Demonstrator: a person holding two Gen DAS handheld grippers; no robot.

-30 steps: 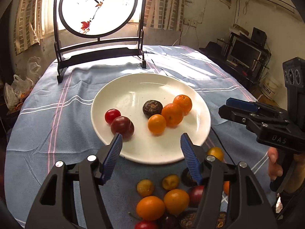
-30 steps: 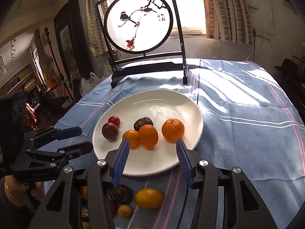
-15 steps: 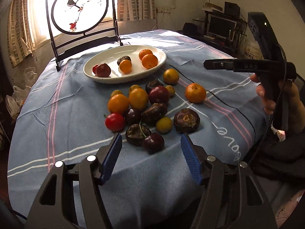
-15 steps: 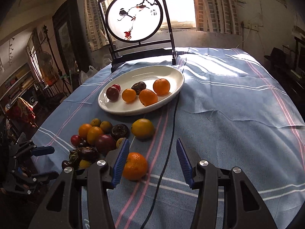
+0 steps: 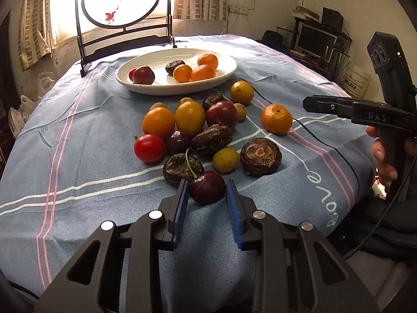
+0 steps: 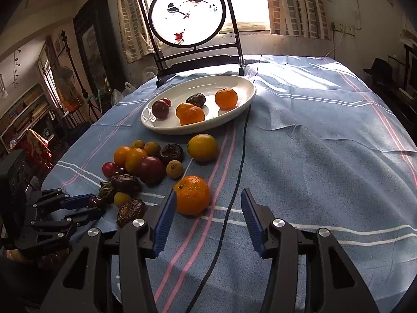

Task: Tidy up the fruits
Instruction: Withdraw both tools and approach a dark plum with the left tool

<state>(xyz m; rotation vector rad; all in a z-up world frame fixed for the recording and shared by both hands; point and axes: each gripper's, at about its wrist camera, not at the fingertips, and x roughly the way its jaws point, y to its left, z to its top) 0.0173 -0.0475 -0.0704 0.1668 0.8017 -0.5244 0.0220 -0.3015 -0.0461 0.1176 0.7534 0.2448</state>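
Note:
A white plate (image 5: 224, 78) (image 6: 247, 99) holds several fruits at the far side of the blue cloth. A pile of loose fruits lies nearer. My left gripper (image 5: 207, 186) is closed around a dark red plum (image 5: 207, 186) at the pile's near edge, its pads touching both sides; the plum rests on the cloth. In the right wrist view the left gripper (image 6: 88, 207) shows at lower left on that plum. My right gripper (image 6: 207, 197) is open, with an orange mandarin (image 6: 192, 194) just beyond its left finger; it also shows in the left wrist view (image 5: 276, 118).
A black cable (image 6: 241, 156) runs across the cloth from the plate toward me. A round painted screen on a black stand (image 6: 187, 15) stands behind the plate. A red tomato (image 5: 149, 148) and brown passion fruits (image 5: 260, 152) lie in the pile.
Both grippers pulled back from the plate to the loose pile. The left gripper moved forward and narrowed its jaws onto the dark plum. The right gripper came closer to the mandarin.

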